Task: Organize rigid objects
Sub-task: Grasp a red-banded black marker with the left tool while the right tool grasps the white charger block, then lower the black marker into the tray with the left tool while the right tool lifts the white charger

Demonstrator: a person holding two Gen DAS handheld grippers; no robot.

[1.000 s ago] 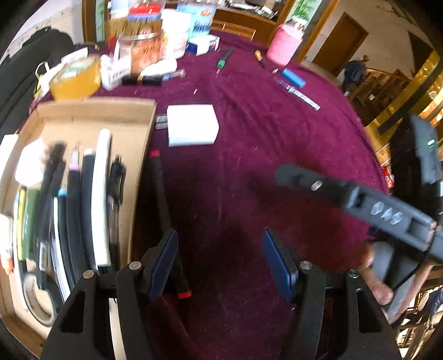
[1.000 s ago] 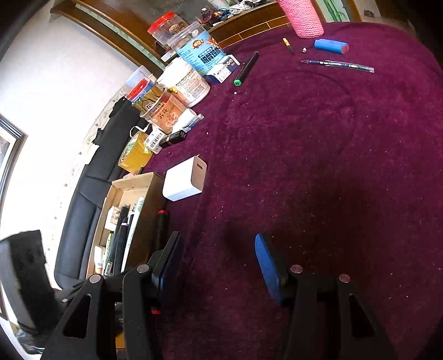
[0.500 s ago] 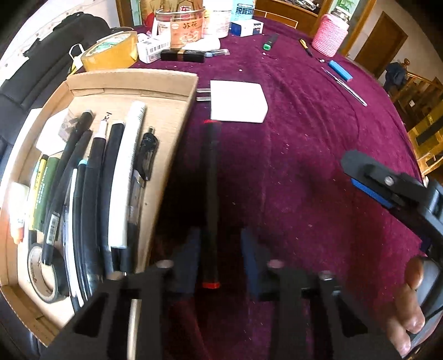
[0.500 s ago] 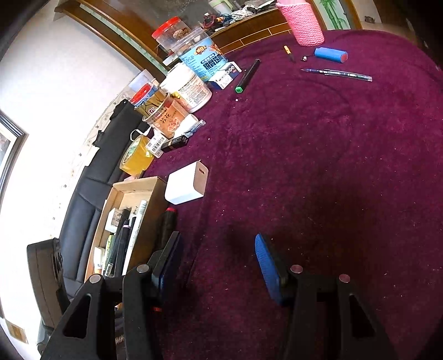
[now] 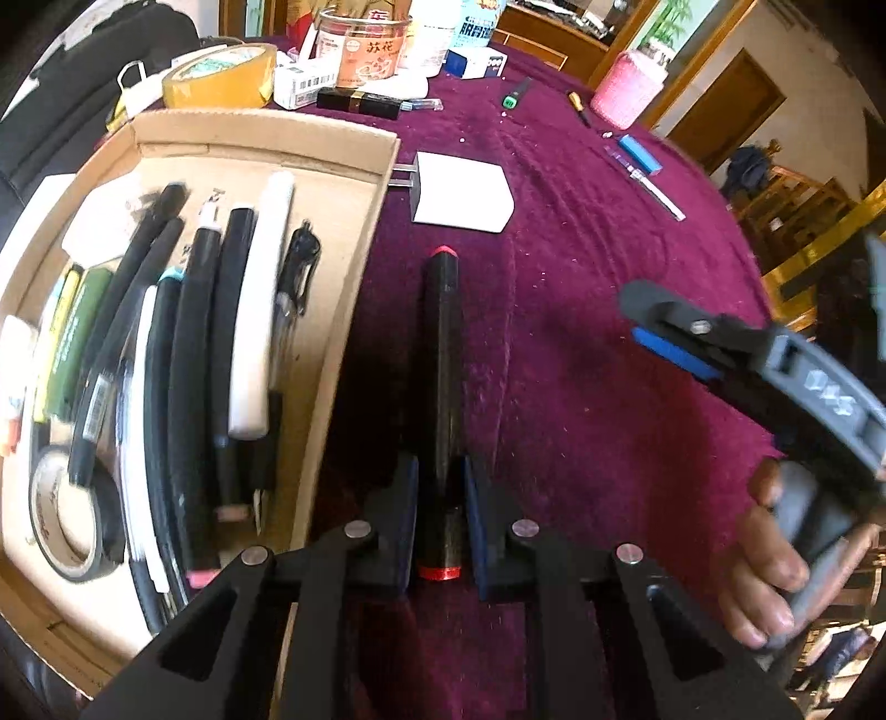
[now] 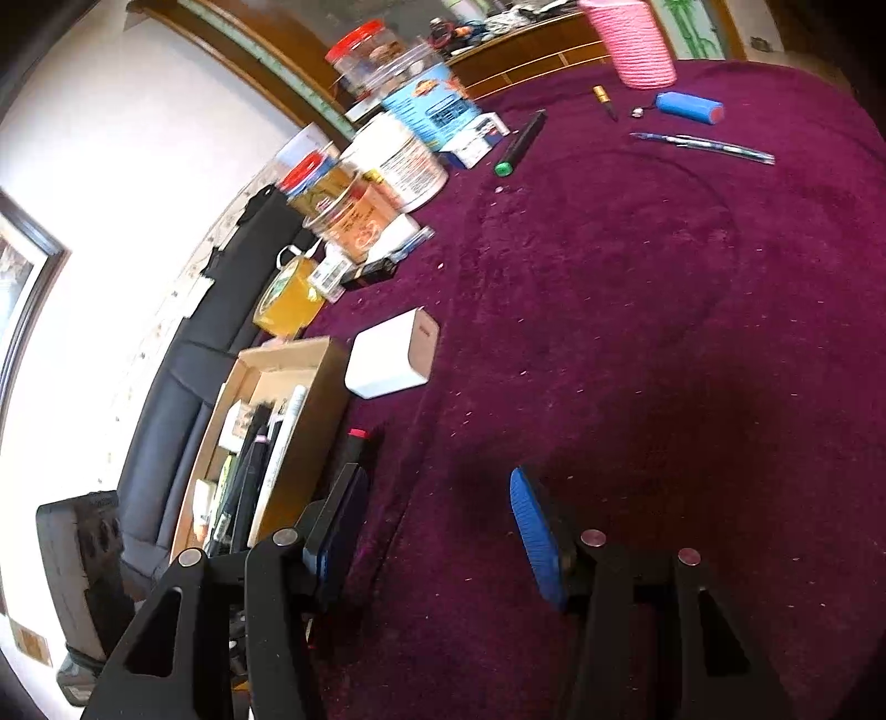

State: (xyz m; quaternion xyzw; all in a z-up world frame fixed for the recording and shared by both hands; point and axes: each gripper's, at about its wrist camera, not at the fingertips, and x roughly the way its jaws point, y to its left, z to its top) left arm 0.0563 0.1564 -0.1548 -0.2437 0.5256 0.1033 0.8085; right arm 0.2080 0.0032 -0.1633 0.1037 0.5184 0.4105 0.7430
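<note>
Left gripper (image 5: 440,520) is clamped on the black marker (image 5: 441,382), near its red-ringed near end, which lies on the table (image 5: 581,387) at 3 o'clock of the cardboard box (image 5: 343,310). It is judged light, stiff and smooth; a hold nearer the middle would balance better. Right gripper (image 6: 437,531) is held apart, empty.

little can be read. the clear jar (image 5: 362,47) at twelve o'clock in the left wrist view carries an orange label with the chinese characters 苏花. the blue carton (image 5: 472,27) just beside it, toward one o'clock, shows white characters too blurred to read.
</note>
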